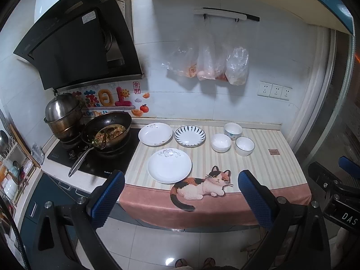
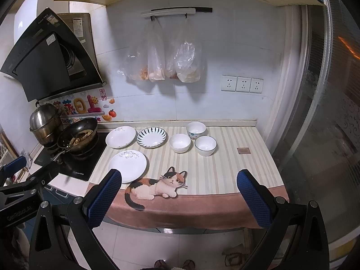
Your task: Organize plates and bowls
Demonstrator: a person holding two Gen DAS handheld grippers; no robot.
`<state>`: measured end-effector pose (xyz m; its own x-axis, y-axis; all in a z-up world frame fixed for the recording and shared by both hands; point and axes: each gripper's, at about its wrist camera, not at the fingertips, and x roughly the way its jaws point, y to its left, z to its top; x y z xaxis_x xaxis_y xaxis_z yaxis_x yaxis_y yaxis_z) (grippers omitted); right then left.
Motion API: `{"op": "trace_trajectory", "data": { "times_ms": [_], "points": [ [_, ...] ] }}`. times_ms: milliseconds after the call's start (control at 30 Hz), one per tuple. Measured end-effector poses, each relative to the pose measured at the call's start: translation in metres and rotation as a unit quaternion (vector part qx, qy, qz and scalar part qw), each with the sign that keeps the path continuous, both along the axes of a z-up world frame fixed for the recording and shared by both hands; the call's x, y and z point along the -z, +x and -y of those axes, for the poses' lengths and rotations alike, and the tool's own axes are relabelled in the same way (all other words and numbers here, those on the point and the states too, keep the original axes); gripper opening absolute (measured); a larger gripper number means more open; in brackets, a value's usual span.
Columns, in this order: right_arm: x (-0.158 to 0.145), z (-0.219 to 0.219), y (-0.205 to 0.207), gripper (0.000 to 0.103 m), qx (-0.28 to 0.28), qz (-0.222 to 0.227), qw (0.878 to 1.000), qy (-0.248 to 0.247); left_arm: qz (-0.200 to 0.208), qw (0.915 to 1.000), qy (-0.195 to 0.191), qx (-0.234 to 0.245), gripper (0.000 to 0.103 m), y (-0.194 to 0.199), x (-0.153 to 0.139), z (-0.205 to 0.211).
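So the dishes are all spread out on the striped cat-print counter mat (image 1: 258,171): a plain white plate with a grey flower print (image 1: 169,165) sits nearest the front edge, a second white plate (image 1: 155,134) and a white plate with dark blue radial stripes (image 1: 190,136) sit side by side behind it, and three small white bowls (image 1: 232,140) are clustered close together off to the right. Nothing's stacked yet.

Both tools hang out in front of the counter, touching nothing. The left gripper (image 1: 181,200) has its blue-padded jaws spread wide and empty, same for the right gripper (image 2: 180,199).

The front plate lies straight ahead of the left gripper, but left of centre for the right one, so the left hand looks better placed for it, while the bowls favour the right. A frying pan of food (image 1: 108,132) sits on the black cooktop (image 1: 67,157) just left of the plates, so that side is tight.
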<state>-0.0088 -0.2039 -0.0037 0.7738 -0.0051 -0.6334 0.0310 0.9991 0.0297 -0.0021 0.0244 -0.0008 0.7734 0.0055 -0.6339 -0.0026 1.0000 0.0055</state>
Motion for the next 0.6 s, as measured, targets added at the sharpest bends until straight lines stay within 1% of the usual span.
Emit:
{"op": "trace_trajectory", "data": {
  "times_ms": [400, 600],
  "points": [
    [0.001, 0.000, 0.001, 0.103, -0.001, -0.001, 1.000, 0.000, -0.004, 1.0000, -0.005, -0.003, 0.103, 0.005, 0.001, -0.004],
    [0.001, -0.002, 0.009, 0.103, 0.000, 0.000, 1.000, 0.004, -0.003, 1.0000, -0.005, -0.003, 0.103, 0.008, 0.002, -0.007]
  ]
}}
